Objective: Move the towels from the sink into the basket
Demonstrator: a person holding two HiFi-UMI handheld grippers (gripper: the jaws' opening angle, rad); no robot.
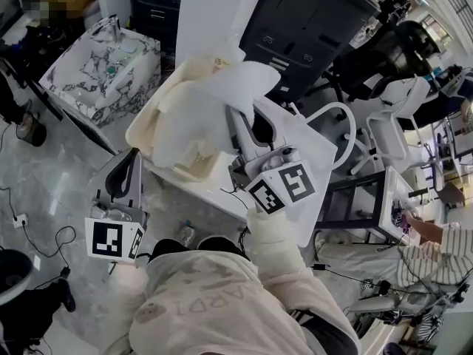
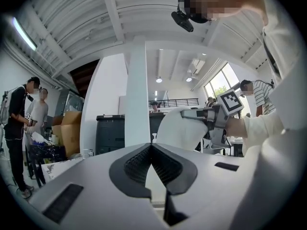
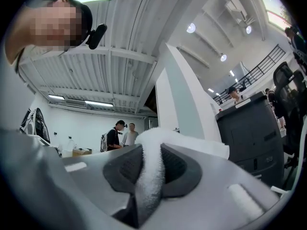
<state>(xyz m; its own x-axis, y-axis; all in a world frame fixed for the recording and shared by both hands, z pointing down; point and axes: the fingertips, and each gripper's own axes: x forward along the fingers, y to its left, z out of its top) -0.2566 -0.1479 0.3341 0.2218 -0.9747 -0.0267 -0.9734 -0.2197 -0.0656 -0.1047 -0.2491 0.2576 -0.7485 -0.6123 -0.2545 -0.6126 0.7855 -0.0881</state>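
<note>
A white towel (image 1: pixel 211 106) hangs over the cream basket (image 1: pixel 142 128) in the head view. My right gripper (image 1: pixel 247 124) is shut on its upper edge. In the right gripper view the fluffy towel (image 3: pixel 151 171) is pinched between the dark pads (image 3: pixel 127 169) of my right gripper (image 3: pixel 149 176). The marble sink (image 1: pixel 100 76) with its tap stands at the upper left, and I cannot tell what lies in it. My left gripper (image 1: pixel 124 176) hangs low, left of the basket, shut with nothing in it. The left gripper view shows my left gripper (image 2: pixel 152 169) with its pads meeting, and beyond it the towel (image 2: pixel 180 128).
The basket rests on a white table (image 1: pixel 321 154). A black cabinet (image 1: pixel 310 17) stands behind it, with white chairs (image 1: pixel 392 124) and a seated person (image 1: pixel 436 239) to the right. Cables and a socket strip (image 1: pixel 18 220) lie on the floor at left.
</note>
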